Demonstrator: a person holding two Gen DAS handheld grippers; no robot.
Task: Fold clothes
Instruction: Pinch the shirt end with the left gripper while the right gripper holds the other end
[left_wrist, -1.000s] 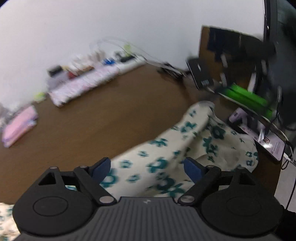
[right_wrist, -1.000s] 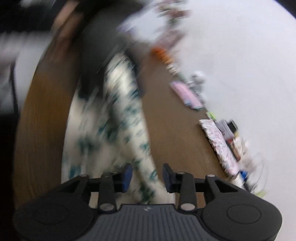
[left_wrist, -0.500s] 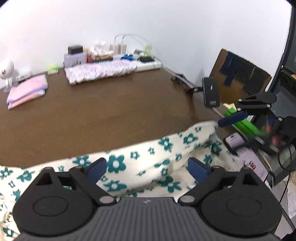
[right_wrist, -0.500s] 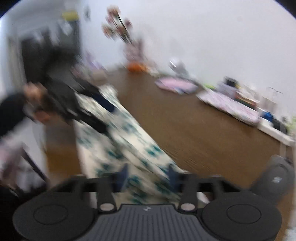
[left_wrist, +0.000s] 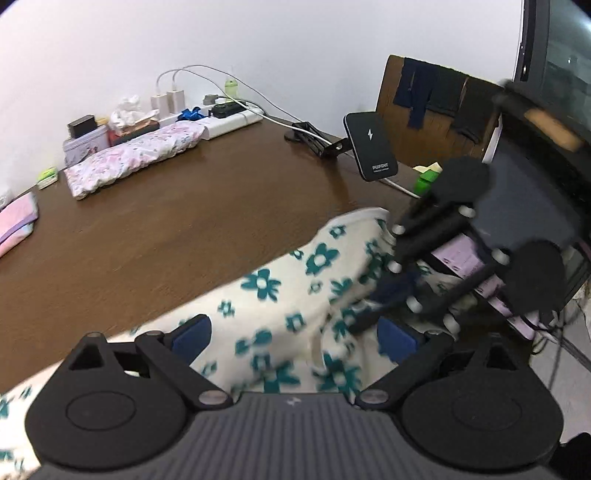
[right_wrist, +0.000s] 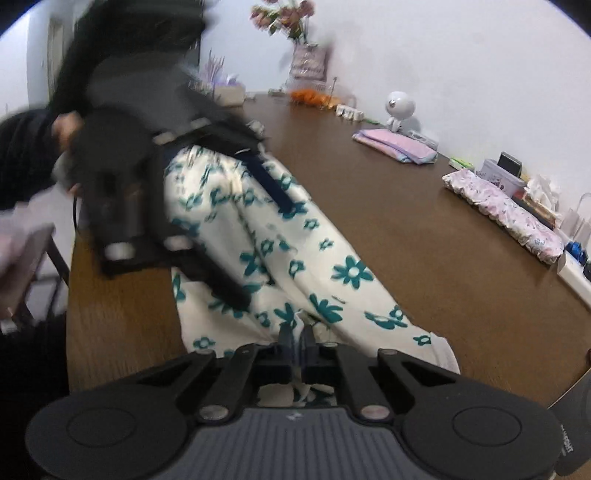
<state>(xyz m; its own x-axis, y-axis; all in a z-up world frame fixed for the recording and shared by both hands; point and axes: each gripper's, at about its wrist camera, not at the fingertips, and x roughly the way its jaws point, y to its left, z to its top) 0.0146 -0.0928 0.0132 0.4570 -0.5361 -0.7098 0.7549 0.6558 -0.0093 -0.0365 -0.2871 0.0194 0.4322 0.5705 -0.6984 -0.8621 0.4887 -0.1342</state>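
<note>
The right gripper (right_wrist: 295, 341) is closing, and its jaws are almost together. They pinch a bit of the flowered cloth (right_wrist: 295, 258) at the end closest to this camera. The left gripper (left_wrist: 293, 332) is wide, with its blue pads (left_wrist: 192, 334) far apart. The cloth lies between them, but the pads do not press on it.

The cloth is white with teal flowers. It looks like pants, but that is hard to tell. It lies along the edge of the brown table (left_wrist: 184, 229), long and bumpy, with wrinkles in it. No neat fold shows yet, so I think the folding has just begun. The cloth has to be made flat, then folded over, then put away.

Farther back on the table, near the wall, sit a folded pink flowery cloth (left_wrist: 133, 158) and a folded pink and purple cloth (right_wrist: 397, 146). These may be clothes that are done. A black charger (left_wrist: 371, 146) stands at the far corner.
</note>
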